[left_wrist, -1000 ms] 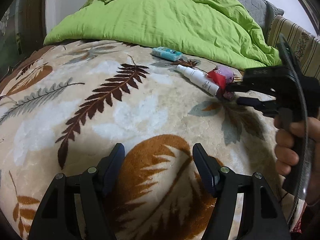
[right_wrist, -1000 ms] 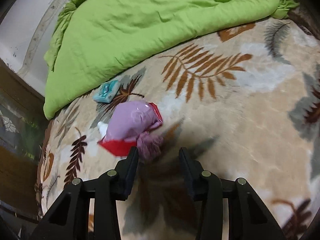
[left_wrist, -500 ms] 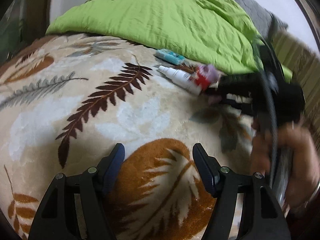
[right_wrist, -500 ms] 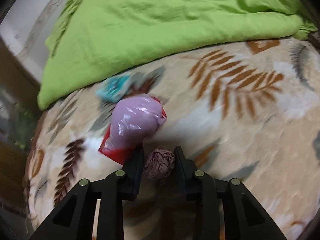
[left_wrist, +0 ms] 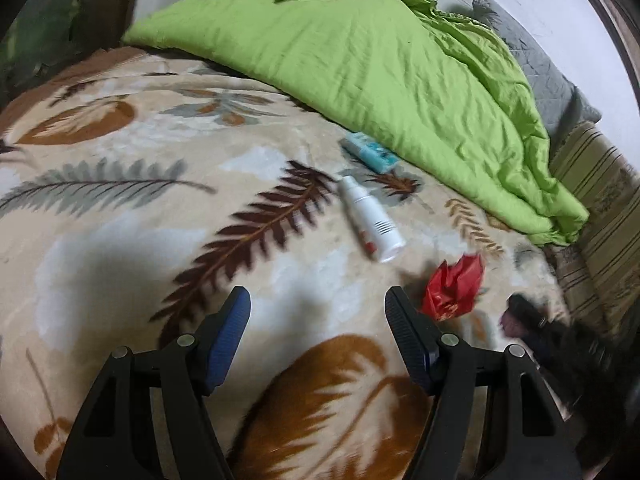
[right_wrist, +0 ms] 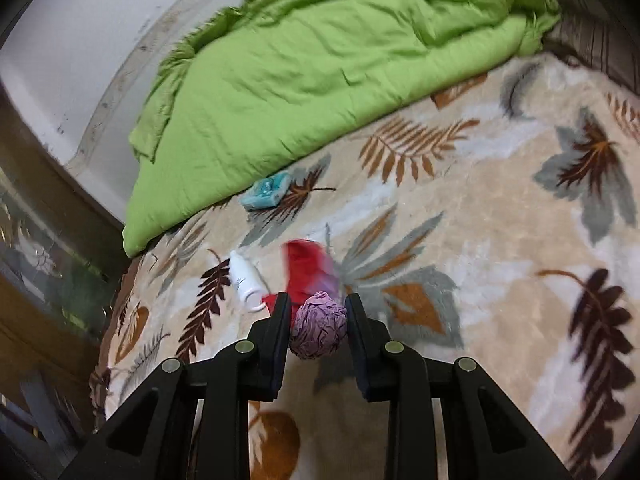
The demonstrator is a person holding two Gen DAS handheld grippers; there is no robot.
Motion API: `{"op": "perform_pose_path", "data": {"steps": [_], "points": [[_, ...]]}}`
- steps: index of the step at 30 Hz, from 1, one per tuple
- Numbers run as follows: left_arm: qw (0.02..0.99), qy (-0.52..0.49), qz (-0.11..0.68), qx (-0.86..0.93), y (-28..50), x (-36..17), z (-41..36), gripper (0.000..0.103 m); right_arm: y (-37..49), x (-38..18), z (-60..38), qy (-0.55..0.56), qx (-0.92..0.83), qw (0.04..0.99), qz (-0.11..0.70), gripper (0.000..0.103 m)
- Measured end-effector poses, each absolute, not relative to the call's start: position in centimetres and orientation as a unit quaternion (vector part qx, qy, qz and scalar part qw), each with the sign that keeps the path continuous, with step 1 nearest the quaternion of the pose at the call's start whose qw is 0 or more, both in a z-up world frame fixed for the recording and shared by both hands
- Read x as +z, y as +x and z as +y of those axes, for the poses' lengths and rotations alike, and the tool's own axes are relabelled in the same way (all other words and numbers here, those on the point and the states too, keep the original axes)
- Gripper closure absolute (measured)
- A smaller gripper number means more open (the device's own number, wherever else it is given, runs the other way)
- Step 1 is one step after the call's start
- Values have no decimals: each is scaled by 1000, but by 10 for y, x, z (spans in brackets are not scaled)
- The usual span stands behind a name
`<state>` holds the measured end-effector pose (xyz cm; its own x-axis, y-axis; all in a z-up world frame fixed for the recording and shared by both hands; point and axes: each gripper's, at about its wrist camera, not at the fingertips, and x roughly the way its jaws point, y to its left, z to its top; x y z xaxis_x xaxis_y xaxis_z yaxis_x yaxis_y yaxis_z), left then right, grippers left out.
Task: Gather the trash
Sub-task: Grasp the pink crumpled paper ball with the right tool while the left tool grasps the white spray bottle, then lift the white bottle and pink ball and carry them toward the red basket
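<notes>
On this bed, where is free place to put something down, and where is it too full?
Free: the leaf-print blanket left of the white spray bottle, up to the green duvet, under the open left claw. Also the blanket right of the right claw, which holds a purple paper ball. Crowded: bottle, red wrapper and teal packet lie close together.

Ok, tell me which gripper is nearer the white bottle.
Right. The right gripper, shut on the paper ball, sits just beside the bottle; the left gripper hangs open, farther back.
</notes>
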<state>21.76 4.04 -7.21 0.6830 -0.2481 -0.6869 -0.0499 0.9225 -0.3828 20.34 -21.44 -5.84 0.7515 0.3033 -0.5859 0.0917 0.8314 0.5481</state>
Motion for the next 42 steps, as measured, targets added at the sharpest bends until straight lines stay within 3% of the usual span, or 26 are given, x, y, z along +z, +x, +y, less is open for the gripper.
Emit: {"op": "perform_pose_path", "data": {"steps": [10,12,14,19,29,42], "points": [[855,-214,469,-67,317,-77,10,35,202,-57,-245,321,59,893,312,74],[848,-206,484,-60,334,-85,3,44,202,-58,-248,325,61,891,312,74],[847,-193,492,-57,348,-91,-6,44,202,-57,-251,324,61,892,309,74],[858,-129,494,-45,359,-99,-19,71,203,-55,-252,325,69,892,306,73],[887,-80,443,-101,248,-84,-4,74,196,-54,-240,294,81,898,318,73],[926,-29,357,-116,123,-64,-14,74,118,-47,-212,185,114,921,322,74]]}}
